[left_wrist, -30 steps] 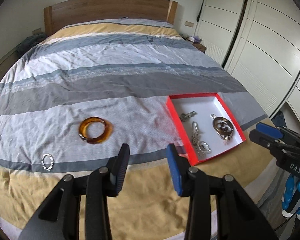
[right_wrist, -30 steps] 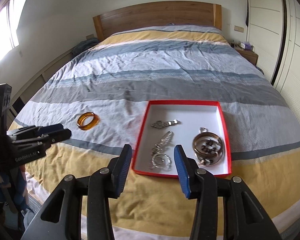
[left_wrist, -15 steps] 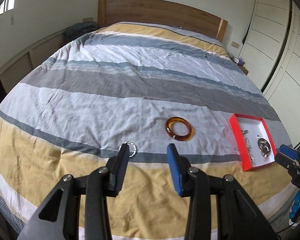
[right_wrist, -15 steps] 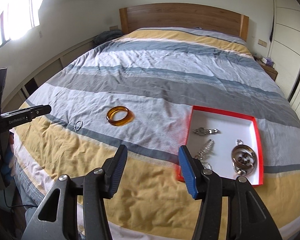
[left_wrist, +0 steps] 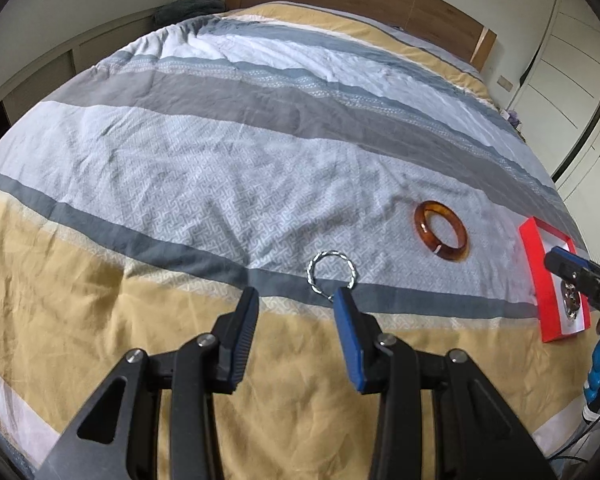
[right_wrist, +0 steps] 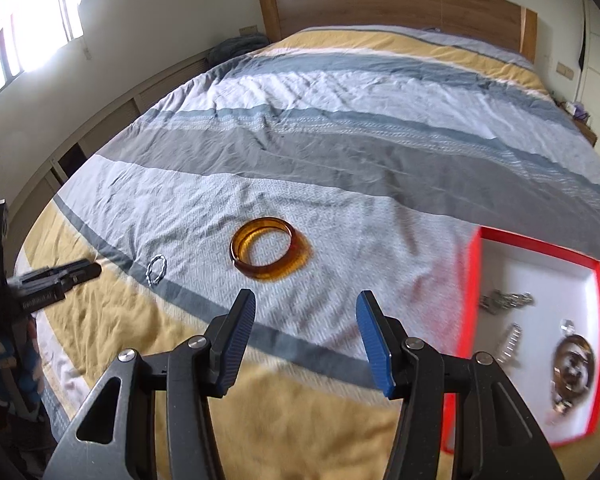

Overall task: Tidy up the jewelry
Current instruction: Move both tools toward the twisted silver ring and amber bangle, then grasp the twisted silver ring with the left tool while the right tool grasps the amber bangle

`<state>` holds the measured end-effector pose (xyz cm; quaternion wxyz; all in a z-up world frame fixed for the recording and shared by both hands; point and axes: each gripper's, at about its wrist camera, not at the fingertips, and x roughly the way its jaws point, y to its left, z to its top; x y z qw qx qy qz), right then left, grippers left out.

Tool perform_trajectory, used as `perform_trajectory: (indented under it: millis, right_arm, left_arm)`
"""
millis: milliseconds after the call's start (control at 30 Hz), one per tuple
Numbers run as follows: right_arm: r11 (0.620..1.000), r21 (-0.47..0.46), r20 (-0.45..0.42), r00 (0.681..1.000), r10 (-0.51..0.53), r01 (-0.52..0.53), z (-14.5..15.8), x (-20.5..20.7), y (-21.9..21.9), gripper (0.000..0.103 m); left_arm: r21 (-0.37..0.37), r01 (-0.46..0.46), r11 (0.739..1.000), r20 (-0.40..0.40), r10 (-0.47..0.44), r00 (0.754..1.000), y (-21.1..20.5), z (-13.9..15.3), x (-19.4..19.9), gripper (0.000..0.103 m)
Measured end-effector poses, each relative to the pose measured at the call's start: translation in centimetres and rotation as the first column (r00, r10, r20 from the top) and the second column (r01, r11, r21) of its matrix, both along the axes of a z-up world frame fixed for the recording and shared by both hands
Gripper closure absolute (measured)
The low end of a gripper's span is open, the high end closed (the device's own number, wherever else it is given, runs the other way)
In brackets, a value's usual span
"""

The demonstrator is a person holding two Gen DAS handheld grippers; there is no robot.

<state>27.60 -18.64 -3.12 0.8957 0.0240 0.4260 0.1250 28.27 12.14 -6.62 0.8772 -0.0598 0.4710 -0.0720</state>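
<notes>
Two loose pieces lie on the bed (left_wrist: 204,168), on the patterned pale band of the cover: a twisted silver ring (left_wrist: 332,271) and an amber bangle (left_wrist: 441,231). The red-edged box (right_wrist: 538,252) with a white floor sits to the right of them and already holds several silver pieces.

Left hand-held gripper (left_wrist: 296,304): released, jaws apart, nothing between them. The silver ring lies flat just beyond its fingertips, dead ahead and slightly toward the blue finger. This is the nearer gripper to the ring.

Right hand-held gripper (right_wrist: 306,307): released, jaws set somewhat wider, nothing between them. The amber bangle (right_wrist: 269,252) lies flat ahead of it, a little toward its left finger, with bare cover in between. The silver ring (right_wrist: 157,270) is farther left, near the left gripper's tip.

Judgement: each gripper is lined up on its own piece, left on the ring, right on the bangle. Both pieces are round, so no long axis governs; a jaw must straddle one side of the rim. The thin ring lying flush on soft fabric is the harder pick and may slip or gather cloth.
</notes>
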Motion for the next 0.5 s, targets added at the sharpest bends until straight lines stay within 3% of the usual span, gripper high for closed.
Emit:
perform_trajectory:
  millis: [233,433,500]
  right_arm:
    - [0.999,0.029,-0.048,0.999,0.020,-0.019,-3.9,5.5,2.5,0.052]
    - [1.000,0.026,-0.083,0.996,0.013,-0.010,-7.1,9.0,3.6,0.054]
    - [1.000,0.021,-0.097,0.995,0.004,-0.002,-8.2,9.9,3.7,0.055]
  left_arm:
    - [-0.002,0.060,0.998,-0.028,-0.060,0.998,-1.6,-3.3,3.6,0.067]
    - [0.095,0.121,0.988,-0.054,-0.117,0.992,-3.3,-6.0,5.5,0.075]
    - [0.123,0.144,0.982,-0.048,-0.139,0.989,-4.0,-6.1,6.0,0.083]
